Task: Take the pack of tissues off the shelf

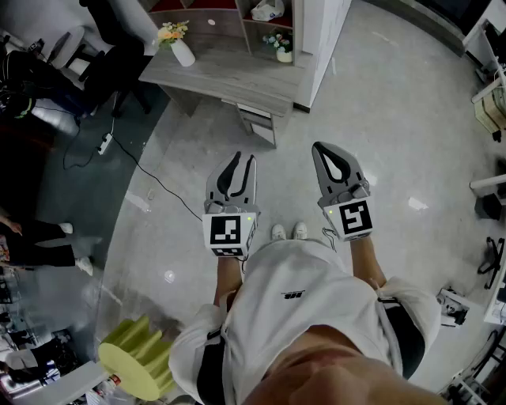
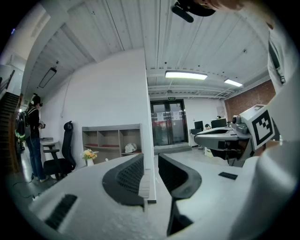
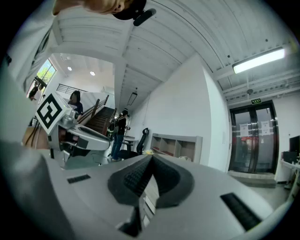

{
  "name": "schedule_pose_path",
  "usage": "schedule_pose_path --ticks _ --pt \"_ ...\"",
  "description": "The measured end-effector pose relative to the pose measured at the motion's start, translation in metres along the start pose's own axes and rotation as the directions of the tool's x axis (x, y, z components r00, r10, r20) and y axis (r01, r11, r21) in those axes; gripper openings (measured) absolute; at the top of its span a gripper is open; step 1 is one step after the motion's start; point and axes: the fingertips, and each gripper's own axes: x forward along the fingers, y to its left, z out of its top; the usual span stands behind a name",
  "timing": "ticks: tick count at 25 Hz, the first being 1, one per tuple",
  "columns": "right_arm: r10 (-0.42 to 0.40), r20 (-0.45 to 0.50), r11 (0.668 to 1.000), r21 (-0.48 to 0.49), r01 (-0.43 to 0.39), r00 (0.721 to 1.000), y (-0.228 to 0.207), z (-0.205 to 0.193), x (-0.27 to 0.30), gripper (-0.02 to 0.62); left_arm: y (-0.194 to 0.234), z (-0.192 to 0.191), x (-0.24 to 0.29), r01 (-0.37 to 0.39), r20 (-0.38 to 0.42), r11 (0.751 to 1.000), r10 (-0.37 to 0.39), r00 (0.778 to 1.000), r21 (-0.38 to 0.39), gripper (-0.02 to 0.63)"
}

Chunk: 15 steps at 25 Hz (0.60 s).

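Note:
The pack of tissues [image 1: 267,9] is a white bundle in a compartment of the open shelf [image 1: 237,22], far ahead at the top of the head view. It also shows small in the left gripper view as the tissue pack [image 2: 131,148], in the right-hand compartment of the shelf [image 2: 111,140]. Both grippers are held level at waist height over the floor, well short of the shelf. My left gripper [image 1: 244,160] has a narrow gap between its jaws and nothing in it. My right gripper [image 1: 322,148] has its jaws closed together, empty.
A grey desk [image 1: 229,75] with a vase of flowers [image 1: 178,43] stands in front of the shelf. A white partition wall [image 1: 324,39] rises to its right. An office chair [image 2: 60,159] and a standing person [image 2: 33,136] are at the left. A yellow-green ridged object [image 1: 138,364] sits near my left side.

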Motion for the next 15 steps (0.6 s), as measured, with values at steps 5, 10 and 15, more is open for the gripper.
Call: schedule_pose_path --ticks 5,10,15 --pt "0.002 -0.001 1.0 -0.004 -0.002 1.0 0.015 0.001 0.014 0.025 0.015 -0.004 -0.001 0.012 0.004 1.0 -0.012 1.0 -0.003 0.112" --pt "-0.008 -0.007 1.0 0.019 0.008 1.0 0.026 0.001 0.024 0.026 0.026 -0.005 -0.006 0.023 0.017 1.0 -0.023 1.0 -0.006 0.112" --pt "-0.021 -0.005 1.0 0.012 0.021 1.0 0.04 0.002 0.03 0.026 0.038 -0.01 -0.008 0.039 0.022 0.999 -0.039 0.999 -0.004 0.112"
